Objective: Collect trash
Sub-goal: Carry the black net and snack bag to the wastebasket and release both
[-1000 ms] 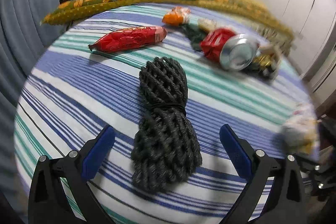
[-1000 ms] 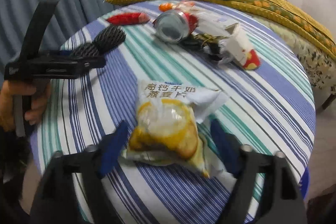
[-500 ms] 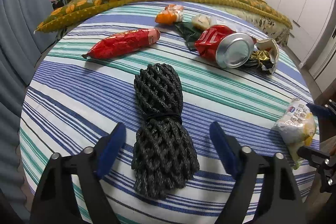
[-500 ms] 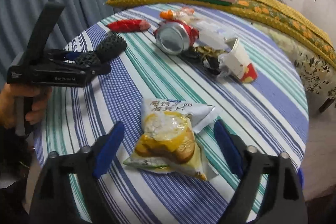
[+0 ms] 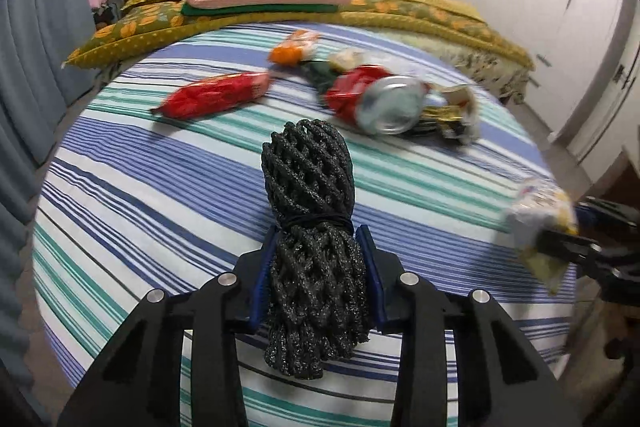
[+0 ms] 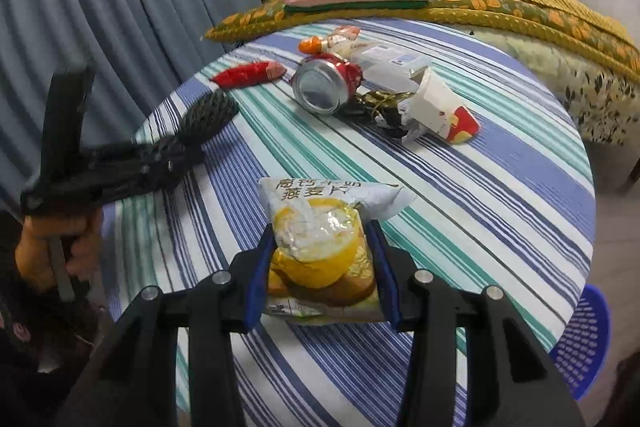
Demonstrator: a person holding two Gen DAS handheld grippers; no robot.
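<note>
A black foam-net bundle tied with a band sticks forward out of my left gripper. Its jaws are closing, and the blue pads press the bundle's lower half from both sides. A yellow and white snack packet stands between the pads of my right gripper. Those jaws are closing too and squeeze the packet. Both items hang just above the striped tablecloth. The right wrist view shows the left gripper from the side with the bundle in it, held by a person's hand.
Farther back on the round table lie a red snack wrapper, a crushed red can, an orange wrapper, a torn paper cup and dark foil scraps. A blue mesh basket sits below the table's right edge. A bed stands behind, curtains to the left.
Both grippers went from wide open around their items to pressing on them. The left closed on the black bundle and the right on the snack packet, and both rose slightly.
</note>
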